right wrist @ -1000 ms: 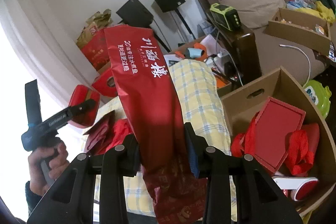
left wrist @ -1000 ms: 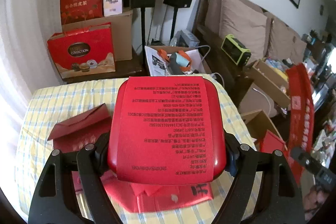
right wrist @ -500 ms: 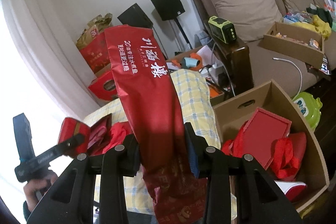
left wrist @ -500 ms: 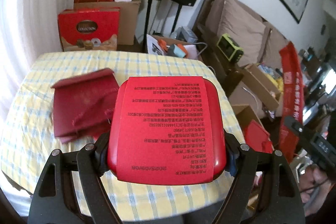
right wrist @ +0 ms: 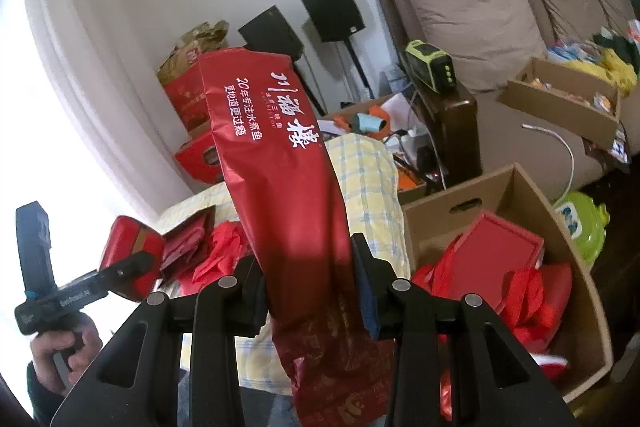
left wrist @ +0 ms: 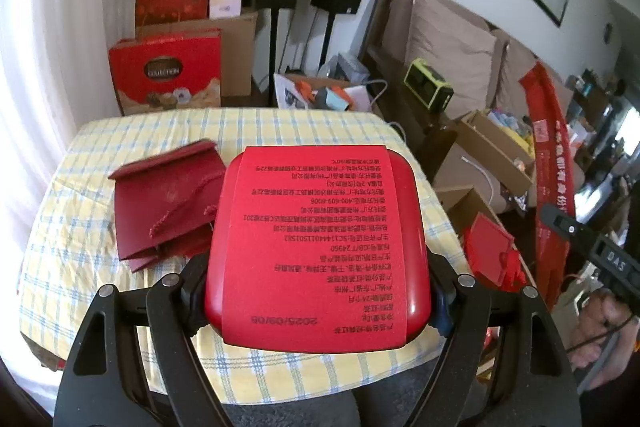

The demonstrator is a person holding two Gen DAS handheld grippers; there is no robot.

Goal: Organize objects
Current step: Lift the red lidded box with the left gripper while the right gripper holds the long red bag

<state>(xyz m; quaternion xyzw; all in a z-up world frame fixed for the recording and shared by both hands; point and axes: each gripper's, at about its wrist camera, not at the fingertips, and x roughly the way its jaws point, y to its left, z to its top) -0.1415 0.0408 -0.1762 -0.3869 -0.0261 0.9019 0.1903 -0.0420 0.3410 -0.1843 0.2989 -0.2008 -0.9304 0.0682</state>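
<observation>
My left gripper (left wrist: pixel 318 291) clamps a rounded red tin with a printed paper label (left wrist: pixel 316 243), above the yellow-checked tablecloth (left wrist: pixel 120 143). My right gripper (right wrist: pixel 308 283) clasps a long red foil bag (right wrist: pixel 288 187); the open cardboard box (right wrist: pixel 576 251) sits at its three o'clock. Dark red paper bags (left wrist: pixel 164 207) lie at the tin's nine o'clock.

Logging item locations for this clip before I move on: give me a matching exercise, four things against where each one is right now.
Things:
1. red tin
2. long red foil bag
3. dark red paper bags
4. flat red box

Places:
A. inside the open cardboard box on the floor
B. lying on the checked tablecloth
C. clamped between the jaws of the right gripper
D. clamped between the jaws of the left gripper

Pairs: 1-D, 2-C, 3-B, 4-A
</observation>
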